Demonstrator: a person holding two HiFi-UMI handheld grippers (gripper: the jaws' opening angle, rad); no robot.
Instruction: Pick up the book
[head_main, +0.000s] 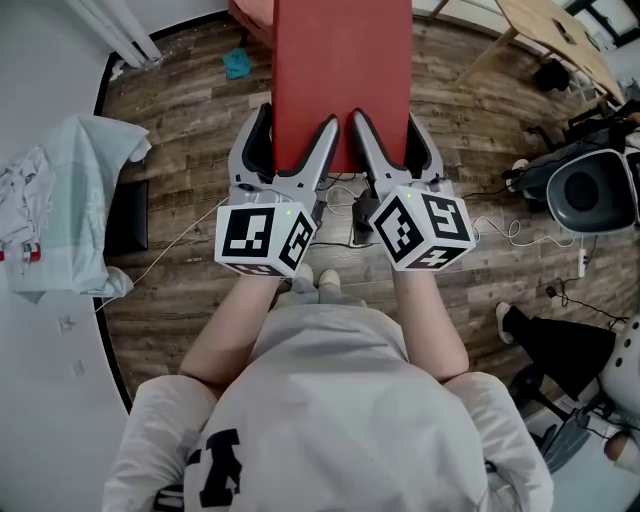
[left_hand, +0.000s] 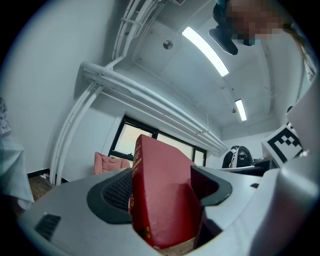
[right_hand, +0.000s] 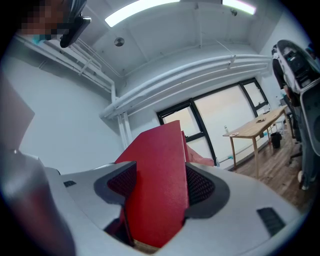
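Observation:
A red hardcover book (head_main: 340, 70) is held up in the air over the wooden floor, in front of my chest. My left gripper (head_main: 295, 140) is shut on its near edge at the left. My right gripper (head_main: 390, 140) is shut on the same edge at the right. In the left gripper view the book (left_hand: 162, 200) stands upright, clamped between the dark ribbed pads (left_hand: 117, 192). The right gripper view shows the book (right_hand: 160, 185) filling the gap between the right gripper's pads (right_hand: 200, 187). The book's far end runs out of the head view at the top.
A white cloth-covered thing (head_main: 70, 200) stands at the left by the wall. A black office chair (head_main: 590, 190) and floor cables (head_main: 500, 230) lie to the right. A wooden table (head_main: 550, 30) is at the far right, and a teal item (head_main: 237, 63) lies on the floor.

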